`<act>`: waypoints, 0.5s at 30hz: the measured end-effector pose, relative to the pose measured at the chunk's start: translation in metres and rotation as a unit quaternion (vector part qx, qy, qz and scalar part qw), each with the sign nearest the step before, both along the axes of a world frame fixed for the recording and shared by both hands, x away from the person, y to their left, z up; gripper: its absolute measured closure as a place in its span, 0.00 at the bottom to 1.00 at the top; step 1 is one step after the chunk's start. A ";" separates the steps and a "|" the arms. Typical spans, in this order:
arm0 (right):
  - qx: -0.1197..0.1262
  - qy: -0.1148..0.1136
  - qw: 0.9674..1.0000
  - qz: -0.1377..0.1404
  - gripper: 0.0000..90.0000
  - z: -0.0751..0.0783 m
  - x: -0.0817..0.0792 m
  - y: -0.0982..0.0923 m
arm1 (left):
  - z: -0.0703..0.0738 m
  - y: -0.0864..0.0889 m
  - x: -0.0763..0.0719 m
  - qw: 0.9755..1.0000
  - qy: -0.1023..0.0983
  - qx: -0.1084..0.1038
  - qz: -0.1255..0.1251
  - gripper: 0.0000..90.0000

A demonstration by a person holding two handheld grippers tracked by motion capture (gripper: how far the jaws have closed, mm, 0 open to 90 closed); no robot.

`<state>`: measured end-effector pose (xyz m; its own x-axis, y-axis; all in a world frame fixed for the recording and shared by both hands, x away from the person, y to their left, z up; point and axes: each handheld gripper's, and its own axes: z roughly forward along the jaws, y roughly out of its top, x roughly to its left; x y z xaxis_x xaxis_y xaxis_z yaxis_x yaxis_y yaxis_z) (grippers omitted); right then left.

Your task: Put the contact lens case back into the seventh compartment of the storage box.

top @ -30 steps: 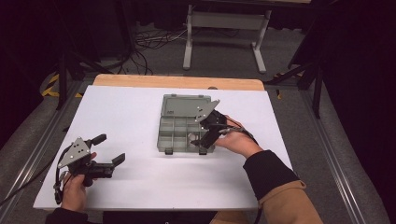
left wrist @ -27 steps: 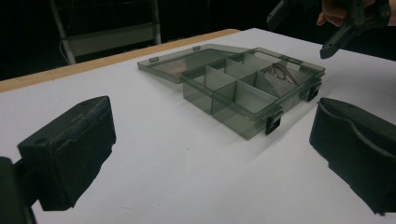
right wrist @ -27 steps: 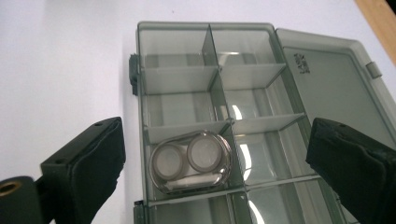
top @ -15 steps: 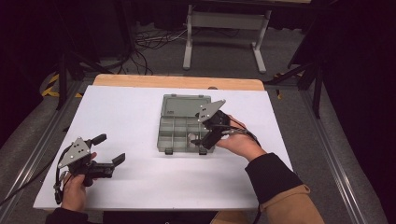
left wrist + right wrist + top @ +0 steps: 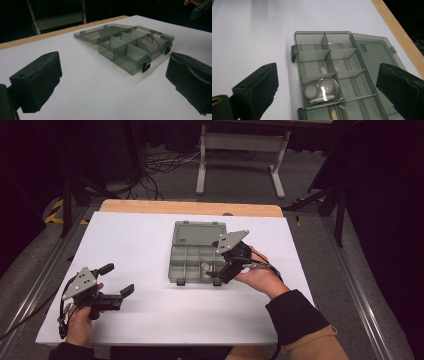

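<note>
Item: my right gripper (image 5: 218,270), jaws spread wide, empty, has shifted slightly over the open compartment box (image 5: 192,257) mid-table. Glasses-like metal piece (image 5: 321,90) lies inside a near compartment, likely just deposited. Left gripper (image 5: 118,281) open, idle, well apart.

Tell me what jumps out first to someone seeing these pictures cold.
The open grey compartment box in the middle of the white table, its lid folded flat toward the far edge. The right gripper hovers open over the box's near right corner, above a compartment holding a clear double-cup case. The left gripper sits open near the table's left front, apart from the box.
</note>
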<state>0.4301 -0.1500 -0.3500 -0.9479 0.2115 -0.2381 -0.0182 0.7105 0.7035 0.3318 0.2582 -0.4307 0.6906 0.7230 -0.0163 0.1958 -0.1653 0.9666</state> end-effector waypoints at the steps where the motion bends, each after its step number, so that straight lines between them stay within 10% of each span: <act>1: 0.003 -0.001 1.000 -0.003 0.05 0.001 -0.002 -0.001 | 0.000 0.000 0.000 1.000 0.000 0.000 0.000 0.01; 15: 0.050 -0.011 0.998 -0.039 0.04 0.005 -0.032 -0.020 | 0.000 0.001 -0.001 1.000 -0.001 -0.003 0.003 0.01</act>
